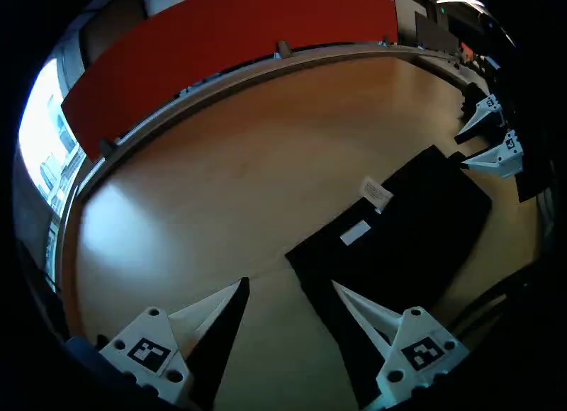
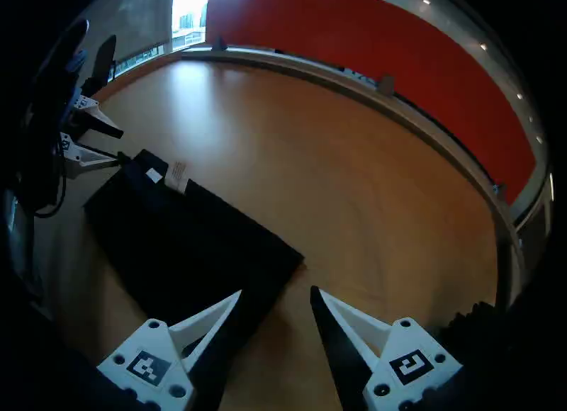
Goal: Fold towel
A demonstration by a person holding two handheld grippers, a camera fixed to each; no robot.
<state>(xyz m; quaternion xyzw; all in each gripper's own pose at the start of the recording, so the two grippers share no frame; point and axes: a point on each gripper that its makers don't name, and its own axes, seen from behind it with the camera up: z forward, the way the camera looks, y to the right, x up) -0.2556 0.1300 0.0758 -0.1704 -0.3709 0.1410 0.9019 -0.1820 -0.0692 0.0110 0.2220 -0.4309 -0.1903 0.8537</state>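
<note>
A flat black cloth towel (image 1: 411, 227) lies on the brown wooden table (image 1: 234, 191). The left gripper (image 1: 289, 282) and right gripper (image 2: 276, 290) are spread apart, pinching nothing. The towel's folds are too dark to see.

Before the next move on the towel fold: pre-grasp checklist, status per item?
1. Left gripper open, holding nothing: ok.
2. Right gripper open, holding nothing: ok.
3. Black towel lying flat on the wooden table: ok.
4. A towel corner just ahead of each gripper: ok.
5. Grippers at opposite ends of the towel: ok.
6. Whether either gripper is low enough to touch the cloth: cannot tell.
</note>
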